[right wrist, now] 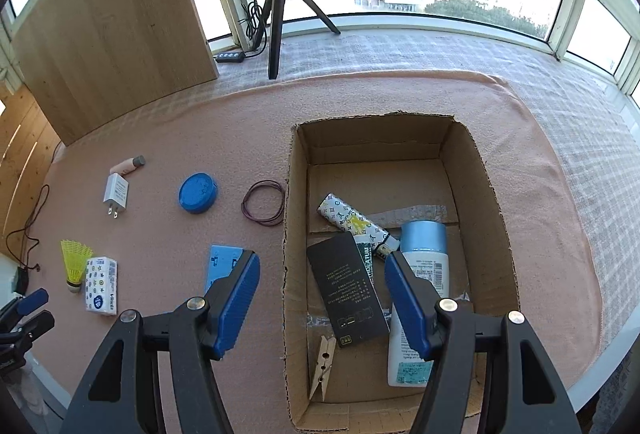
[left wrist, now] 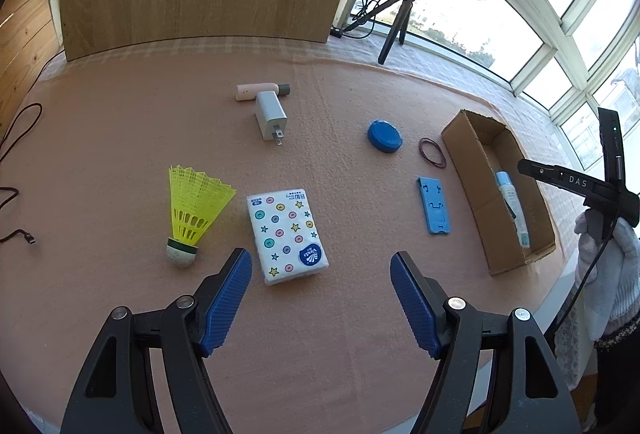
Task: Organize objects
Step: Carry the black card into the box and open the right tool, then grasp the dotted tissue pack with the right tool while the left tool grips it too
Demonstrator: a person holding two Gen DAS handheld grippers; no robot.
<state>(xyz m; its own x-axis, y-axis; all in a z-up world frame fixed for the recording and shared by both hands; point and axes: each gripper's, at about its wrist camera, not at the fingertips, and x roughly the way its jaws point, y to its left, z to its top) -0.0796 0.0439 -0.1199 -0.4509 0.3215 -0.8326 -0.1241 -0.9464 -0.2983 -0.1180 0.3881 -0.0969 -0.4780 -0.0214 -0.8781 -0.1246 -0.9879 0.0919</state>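
My left gripper hangs open over the pink cloth, its fingertips just short of a star-patterned tissue pack. A yellow shuttlecock stands to the left of the pack. Farther off lie a white charger, a pink tube, a blue lid, a dark hair band and a blue holder. My right gripper is open above the cardboard box, holding nothing. In the box lie a black flat pack, a white bottle, a patterned lighter and a clothespin.
A ring light on a tripod and a wooden board stand at the back by the windows. Dark cables trail over the cloth's left side. The table edge runs close to the box on the right. A gloved hand carries the right gripper.
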